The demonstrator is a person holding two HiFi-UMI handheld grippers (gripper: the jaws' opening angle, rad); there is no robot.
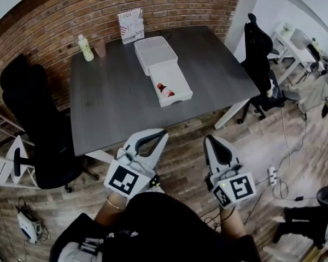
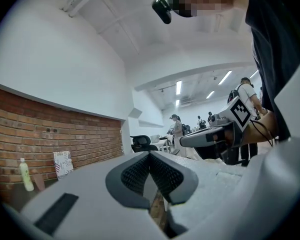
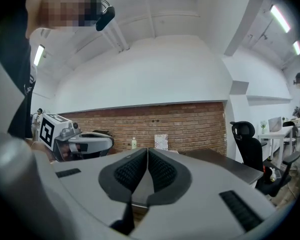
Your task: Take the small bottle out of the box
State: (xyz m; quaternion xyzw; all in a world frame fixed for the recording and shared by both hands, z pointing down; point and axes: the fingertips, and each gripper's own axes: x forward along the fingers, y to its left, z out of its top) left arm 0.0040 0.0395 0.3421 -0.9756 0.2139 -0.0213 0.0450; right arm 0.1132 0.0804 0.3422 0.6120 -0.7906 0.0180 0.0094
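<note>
- Your table [image 1: 115, 97] was dark grey.
- Your box [image 1: 180, 75] was white, and its small bottle [image 1: 164, 89] reddish-brown.
- Your left gripper [image 1: 164, 131] and right gripper [image 1: 208, 139] were pale grey, with black-and-white square markers.

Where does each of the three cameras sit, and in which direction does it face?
Head view: on the head, facing steeply down at table, box, small bottle; forearms, left gripper and right gripper show.
Left gripper view: on the left gripper, along its shut jaws toward a black chair; right gripper shows.
Right gripper view: along its own shut jaws toward the brick wall; left gripper shows.
Shared: all three show the pale bottle.
</note>
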